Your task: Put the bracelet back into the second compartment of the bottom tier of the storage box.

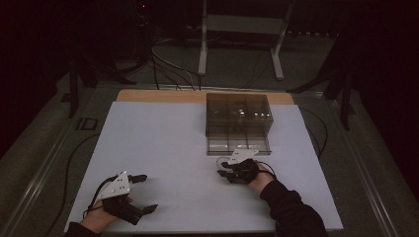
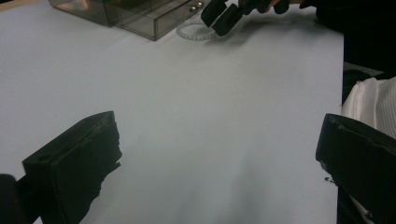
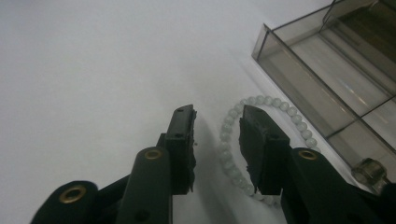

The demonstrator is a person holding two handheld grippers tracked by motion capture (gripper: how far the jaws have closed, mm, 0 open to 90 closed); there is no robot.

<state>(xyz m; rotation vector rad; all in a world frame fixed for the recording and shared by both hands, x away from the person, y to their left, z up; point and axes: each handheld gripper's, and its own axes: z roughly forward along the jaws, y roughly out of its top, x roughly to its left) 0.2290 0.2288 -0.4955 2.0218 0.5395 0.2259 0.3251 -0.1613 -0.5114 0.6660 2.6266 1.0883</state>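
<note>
Down on the white table [image 1: 163,148], the right gripper [image 3: 217,133] stands over a bracelet [image 3: 229,140] of pale round beads, and its two black jaws straddle the near side of that loop: one jaw is outside the ring on bare table, the other is inside it, with a short run of beads in the gap between them. In the right gripper view the pads are a little way apart and do not press on the beads, so the jaws are narrowed but not clamped on anything. The bracelet lies flat on the table just beside the front edge of a smoky clear plastic box [image 3: 336,88], whose low open drawer with dividers reaches toward it; a small round knob [image 3: 369,170] on that drawer sits close to the beads. From the high view the right gripper [image 1: 237,170] is just in front of the box [image 1: 238,123], with the person's dark sleeve [image 1: 291,207] behind it. The left gripper view shows the same spot from across the table: the bracelet [image 2: 194,31] lies by the corner of the box [image 2: 140,14], with the tips of the right gripper [image 2: 222,16] down at it. The left gripper [image 1: 133,195] lies near the front left of the table, well apart from the bracelet, its jaws spread wide with nothing between them.
</note>
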